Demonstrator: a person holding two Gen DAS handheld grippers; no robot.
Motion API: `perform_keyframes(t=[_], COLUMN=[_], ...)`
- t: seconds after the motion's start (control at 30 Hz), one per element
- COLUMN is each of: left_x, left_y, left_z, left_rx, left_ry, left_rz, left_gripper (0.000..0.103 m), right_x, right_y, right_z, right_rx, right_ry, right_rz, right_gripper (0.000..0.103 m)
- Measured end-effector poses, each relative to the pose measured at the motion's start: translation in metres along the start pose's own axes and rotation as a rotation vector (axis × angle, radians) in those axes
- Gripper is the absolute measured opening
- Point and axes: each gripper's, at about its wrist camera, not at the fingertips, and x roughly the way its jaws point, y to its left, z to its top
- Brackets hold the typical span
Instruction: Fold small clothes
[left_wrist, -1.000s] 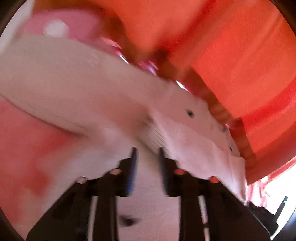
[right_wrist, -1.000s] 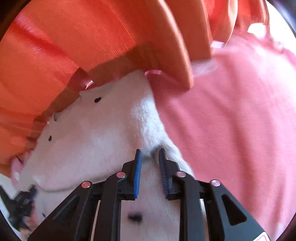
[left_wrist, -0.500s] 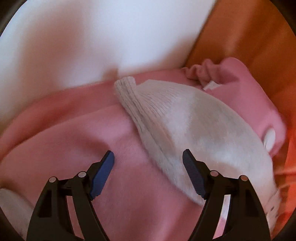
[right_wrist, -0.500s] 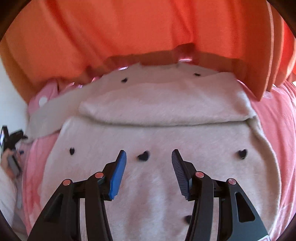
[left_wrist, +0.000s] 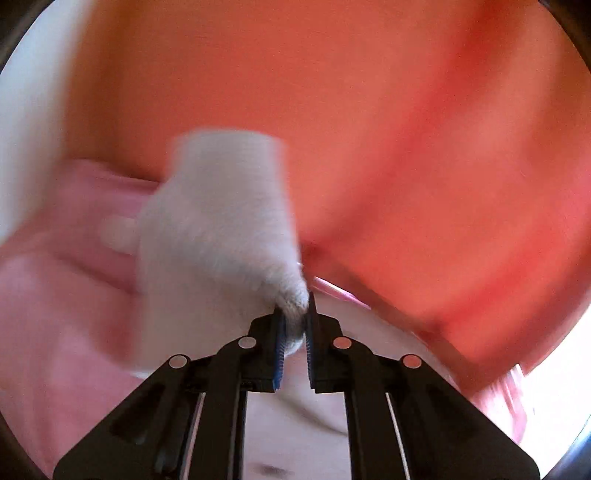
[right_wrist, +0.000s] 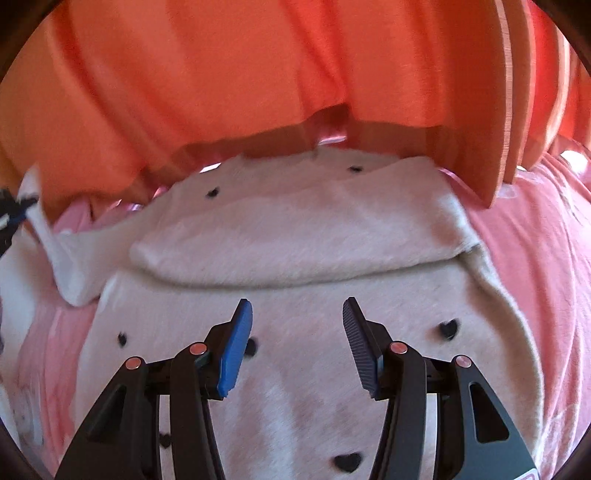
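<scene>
A white fluffy sweater (right_wrist: 303, 373) dotted with small black hearts lies flat on pink bedding (right_wrist: 535, 280). One sleeve (right_wrist: 295, 247) is folded across its chest. My right gripper (right_wrist: 297, 314) hovers open over the sweater's middle, with nothing between its fingers. In the left wrist view my left gripper (left_wrist: 294, 314) is shut on the white sweater's other sleeve (left_wrist: 218, 221), pinching the fabric near its ribbed end. The sleeve hangs lifted and blurred. That raised sleeve (right_wrist: 59, 254) also shows at the left edge of the right wrist view.
An orange curtain (right_wrist: 258, 74) hangs right behind the sweater, its hem brushing the top edge. The same curtain (left_wrist: 406, 129) fills most of the left wrist view. Pink bedding (left_wrist: 55, 325) spreads to both sides.
My left gripper went from wide open over the sleeve to shut on it and lifted it. My right gripper opened, let go of the sweater and pulled back over its middle.
</scene>
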Motion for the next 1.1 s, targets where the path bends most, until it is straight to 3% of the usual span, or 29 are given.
perform_keyframes(t=[0.07, 0.13, 0.17, 0.23, 0.3, 0.4, 0.53, 0.63, 0.7, 0.77, 0.8, 0.83, 0.93, 1.03, 1.1], left_x=[0.029, 0.063, 0.076, 0.091, 0.1, 0.082, 0.08, 0.093, 0.102, 0.101, 0.102, 0.104, 0.107, 0.104, 0.106], left_y=[-0.056, -0.084, -0.083, -0.066, -0.044, 0.005, 0.05, 0.076, 0.091, 0.098, 0.097, 0.097, 0.098, 0.098, 0.096], left_z=[-0.042, -0.095, -0.111, -0.141, -0.144, -0.124, -0.096, -0.088, -0.082, -0.082, -0.079, -0.076, -0.075, -0.073, -0.078], left_rx=[0.054, 0.064, 0.042, -0.025, -0.089, -0.171, -0.285, -0.341, -0.378, -0.393, -0.392, -0.385, -0.375, -0.349, -0.335], left_ry=[0.104, 0.219, 0.254, 0.323, 0.328, 0.246, 0.173, 0.176, 0.191, 0.186, 0.181, 0.178, 0.159, 0.153, 0.166], left_rz=[-0.059, -0.041, -0.024, 0.006, 0.042, 0.124, 0.169, 0.166, 0.127, 0.107, 0.101, 0.103, 0.092, 0.128, 0.141], left_gripper=[0.016, 0.036, 0.046, 0.044, 0.044, 0.047, 0.048, 0.048, 0.047, 0.047, 0.042, 0.037, 0.007, 0.006, 0.006], right_x=[0.003, 0.01, 0.014, 0.021, 0.027, 0.038, 0.06, 0.081, 0.089, 0.093, 0.093, 0.091, 0.06, 0.016, 0.024], right_y=[-0.016, -0.031, -0.038, -0.053, -0.061, -0.058, -0.05, -0.05, -0.045, -0.034, -0.029, -0.024, -0.024, -0.036, -0.05], right_z=[0.005, 0.009, 0.01, 0.014, 0.019, 0.029, 0.033, 0.029, 0.029, 0.033, 0.035, 0.039, 0.054, 0.072, 0.074], right_rx=[0.04, 0.076, 0.095, 0.135, 0.161, 0.134, 0.103, 0.151, 0.154, 0.107, 0.079, 0.056, 0.071, 0.101, 0.097], right_ry=[0.005, 0.019, 0.026, 0.047, 0.053, 0.067, 0.12, 0.186, 0.198, 0.168, 0.152, 0.128, -0.006, -0.154, -0.156], right_rz=[-0.019, -0.043, -0.056, -0.065, -0.055, -0.019, 0.045, 0.101, 0.116, 0.08, 0.068, 0.053, 0.081, 0.13, 0.06], right_gripper=[0.052, 0.053, 0.053, 0.053, 0.053, 0.057, 0.059, 0.059, 0.059, 0.051, 0.035, 0.01, 0.006, 0.005, 0.005])
